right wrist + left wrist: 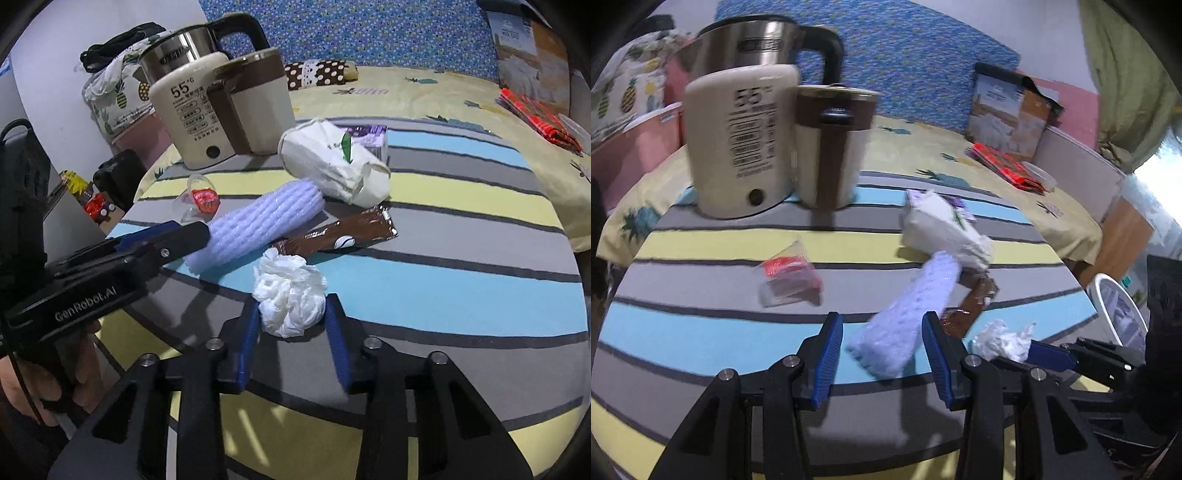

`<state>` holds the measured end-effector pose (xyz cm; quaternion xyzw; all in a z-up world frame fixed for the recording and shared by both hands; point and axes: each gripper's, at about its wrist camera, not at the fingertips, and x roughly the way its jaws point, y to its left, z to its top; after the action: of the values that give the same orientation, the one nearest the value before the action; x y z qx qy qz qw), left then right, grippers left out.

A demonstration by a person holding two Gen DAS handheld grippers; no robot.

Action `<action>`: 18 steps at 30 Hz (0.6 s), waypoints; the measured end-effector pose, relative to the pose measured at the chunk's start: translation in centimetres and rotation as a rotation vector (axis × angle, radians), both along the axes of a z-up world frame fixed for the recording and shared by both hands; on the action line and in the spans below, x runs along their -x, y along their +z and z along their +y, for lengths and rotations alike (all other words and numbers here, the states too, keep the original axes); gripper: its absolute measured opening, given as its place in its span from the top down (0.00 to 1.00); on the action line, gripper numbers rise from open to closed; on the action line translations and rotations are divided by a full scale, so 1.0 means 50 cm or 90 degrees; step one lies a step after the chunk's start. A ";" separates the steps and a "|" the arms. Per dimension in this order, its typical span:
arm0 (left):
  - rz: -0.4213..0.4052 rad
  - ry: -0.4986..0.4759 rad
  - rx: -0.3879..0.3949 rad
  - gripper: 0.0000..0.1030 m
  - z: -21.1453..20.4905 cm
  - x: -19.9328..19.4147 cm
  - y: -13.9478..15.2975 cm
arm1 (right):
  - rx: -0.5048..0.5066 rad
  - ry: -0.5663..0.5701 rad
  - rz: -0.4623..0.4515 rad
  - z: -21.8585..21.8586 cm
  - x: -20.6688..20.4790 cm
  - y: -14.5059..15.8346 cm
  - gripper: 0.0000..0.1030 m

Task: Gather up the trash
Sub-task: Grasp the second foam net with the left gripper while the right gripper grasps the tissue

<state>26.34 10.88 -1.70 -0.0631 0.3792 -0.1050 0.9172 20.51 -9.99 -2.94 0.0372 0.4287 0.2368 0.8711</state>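
my right gripper (291,325) squeezes the tissue (290,291), low middle | my left gripper (882,354) is open around the foam tube (908,314) | tube's long way runs up-right on the tabletop (443,280)

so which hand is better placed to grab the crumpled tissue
Right. The right gripper has the crumpled tissue between its fingers, at or near contact. The left gripper straddles the foam sleeve instead.

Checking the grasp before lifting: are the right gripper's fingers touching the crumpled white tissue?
Touching. In the right wrist view, both blue fingers of the right gripper press the sides of the crumpled white tissue, no gap showing.
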 end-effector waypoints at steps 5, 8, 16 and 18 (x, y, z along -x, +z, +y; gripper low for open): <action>0.021 -0.020 -0.022 0.57 -0.025 -0.015 -0.015 | -0.005 -0.013 -0.011 -0.029 0.016 0.012 0.68; 0.028 -0.020 -0.037 0.57 -0.038 -0.020 -0.019 | -0.009 -0.021 -0.010 -0.049 0.023 0.015 0.68; 0.022 -0.019 -0.053 0.85 -0.080 -0.002 -0.015 | -0.019 -0.046 -0.010 -0.087 0.038 0.021 0.68; 0.020 -0.010 -0.066 0.86 -0.089 0.005 -0.014 | -0.024 -0.052 -0.016 -0.097 0.044 0.027 0.68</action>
<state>26.09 6.44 -2.39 -0.0146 0.3989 -0.0914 0.9123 18.29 -14.81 -1.59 0.0678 0.4116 0.2096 0.8843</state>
